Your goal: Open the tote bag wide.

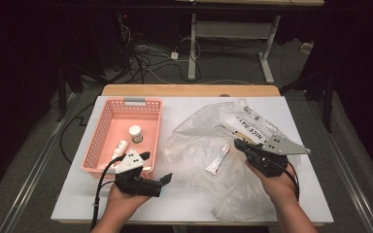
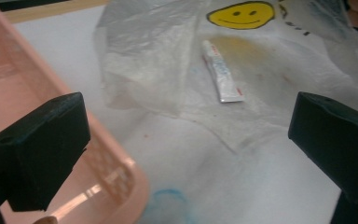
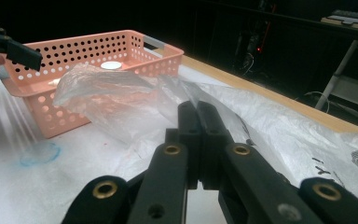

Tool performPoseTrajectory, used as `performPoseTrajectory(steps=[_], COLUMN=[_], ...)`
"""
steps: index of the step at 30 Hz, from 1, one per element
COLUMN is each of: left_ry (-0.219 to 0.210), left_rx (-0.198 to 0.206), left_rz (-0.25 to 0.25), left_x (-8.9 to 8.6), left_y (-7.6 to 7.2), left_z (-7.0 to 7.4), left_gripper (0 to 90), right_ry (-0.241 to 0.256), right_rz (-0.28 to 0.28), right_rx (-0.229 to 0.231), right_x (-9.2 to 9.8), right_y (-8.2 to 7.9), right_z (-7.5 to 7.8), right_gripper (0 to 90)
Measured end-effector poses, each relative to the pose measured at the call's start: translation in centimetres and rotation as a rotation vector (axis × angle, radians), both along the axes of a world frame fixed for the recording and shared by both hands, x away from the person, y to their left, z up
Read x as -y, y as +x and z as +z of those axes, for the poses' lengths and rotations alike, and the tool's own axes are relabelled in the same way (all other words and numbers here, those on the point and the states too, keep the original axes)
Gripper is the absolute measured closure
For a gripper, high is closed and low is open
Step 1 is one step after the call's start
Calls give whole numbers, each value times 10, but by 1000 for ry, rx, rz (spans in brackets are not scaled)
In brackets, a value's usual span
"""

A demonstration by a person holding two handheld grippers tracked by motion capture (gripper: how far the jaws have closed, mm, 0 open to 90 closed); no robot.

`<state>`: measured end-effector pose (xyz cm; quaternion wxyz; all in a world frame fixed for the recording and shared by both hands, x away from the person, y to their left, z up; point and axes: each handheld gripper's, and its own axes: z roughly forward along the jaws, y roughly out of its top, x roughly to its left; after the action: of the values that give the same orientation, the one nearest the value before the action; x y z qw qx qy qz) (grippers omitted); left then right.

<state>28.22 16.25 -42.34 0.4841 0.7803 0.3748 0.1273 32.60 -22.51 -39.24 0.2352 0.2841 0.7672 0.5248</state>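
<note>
A white table (image 1: 184,204) held a pink basket (image 1: 102,128) on the left and a crumpled clear bag (image 1: 209,141) at centre-right. The right gripper (image 1: 239,144) had its jaws pinched shut on the bag's film, apparently pinning it. The left gripper (image 1: 155,167), jaws wide and empty, hung just beside the basket's near corner. The tube (image 1: 218,159) lay inside the bag, long axis diagonal, crimped end toward the person. Next, the left would likely need to reach in for it.
</note>
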Motion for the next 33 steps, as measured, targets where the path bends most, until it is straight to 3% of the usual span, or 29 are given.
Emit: performPoseTrajectory(steps=[6,12,18,21,27,32,33], left_ry=[-33,-23,16,8,-16,-59,-46], left_rx=[-16,-12,-17,-28,-29,-11,-7], left_rz=[53,119,192,218,218,206,202], left_x=[-25,-49,-71,-80,-81,-76,-74], left_y=[8,12,17,19,20,27,30], left_z=[2,3,0,-3,-1,10,14], left_gripper=[0,0,0,0,0,0,0], right_ry=[0,-2,-5,-4,12,3,-5], right_rz=[1,1,1,1,-8,-15,-13], right_rx=[-5,-5,-4,-4,-13,-11,-4], right_x=[0,0,1,1,3,5,5], right_y=[0,0,1,1,2,2,2], right_z=[-1,-1,-2,-2,-2,-3,-2], right_gripper=[900,900,900,900,900,900,900])
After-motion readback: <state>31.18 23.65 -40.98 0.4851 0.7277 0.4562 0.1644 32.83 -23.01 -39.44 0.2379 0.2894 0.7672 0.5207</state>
